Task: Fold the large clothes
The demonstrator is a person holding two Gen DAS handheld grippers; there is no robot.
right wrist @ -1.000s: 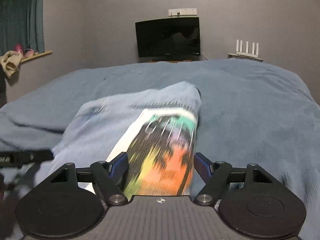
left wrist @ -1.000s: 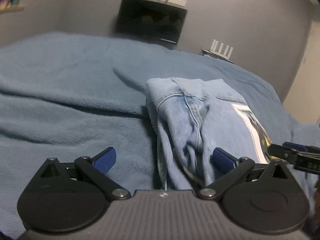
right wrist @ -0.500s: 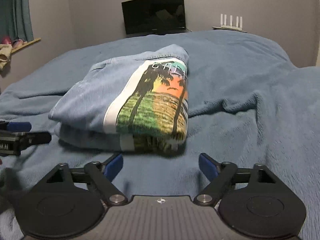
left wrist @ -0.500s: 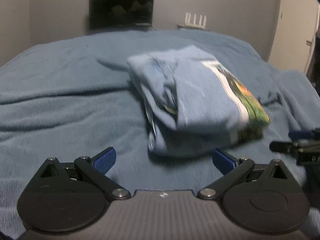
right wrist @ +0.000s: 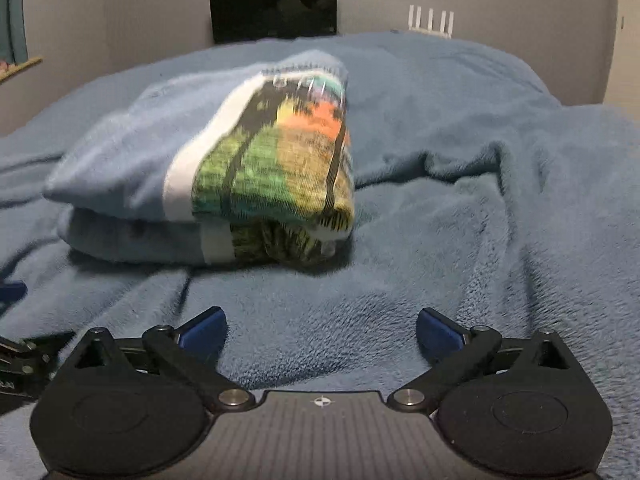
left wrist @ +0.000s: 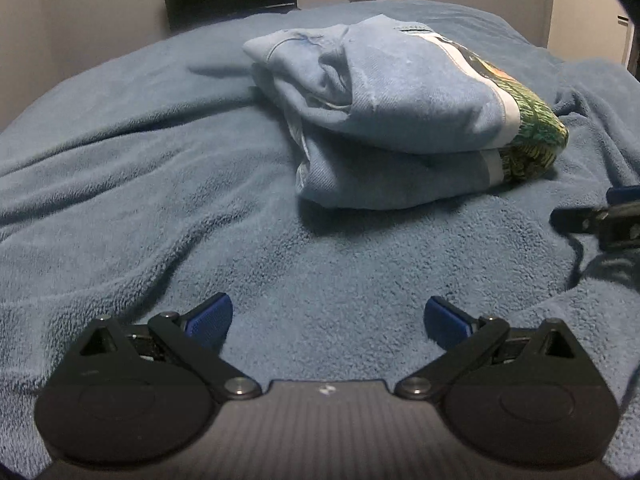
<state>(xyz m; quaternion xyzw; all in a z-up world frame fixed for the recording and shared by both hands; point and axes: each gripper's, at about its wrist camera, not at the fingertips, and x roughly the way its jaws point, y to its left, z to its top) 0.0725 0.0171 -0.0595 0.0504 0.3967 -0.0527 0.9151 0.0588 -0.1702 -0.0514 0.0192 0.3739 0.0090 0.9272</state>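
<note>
A light blue sweatshirt (left wrist: 384, 112) with a colourful palm-tree print lies folded in a thick bundle on the blue blanket (left wrist: 160, 200). The right wrist view shows the same bundle (right wrist: 208, 168) from its printed end. My left gripper (left wrist: 326, 320) is open and empty, well short of the bundle. Over the bare blanket my right gripper (right wrist: 320, 330) has its jaws opening wide, nothing between them. Each gripper shows at the edge of the other's view.
The fleece blanket covers the whole bed, with ridges at the right (right wrist: 500, 184). A dark screen (right wrist: 274, 4) and a white router (right wrist: 430, 20) stand against the far wall. A window sill (right wrist: 20, 66) is at the left.
Both grippers have let go of the sweatshirt and drawn back from it. The right jaws have widened. The bundle now lies settled, folded over on itself.
</note>
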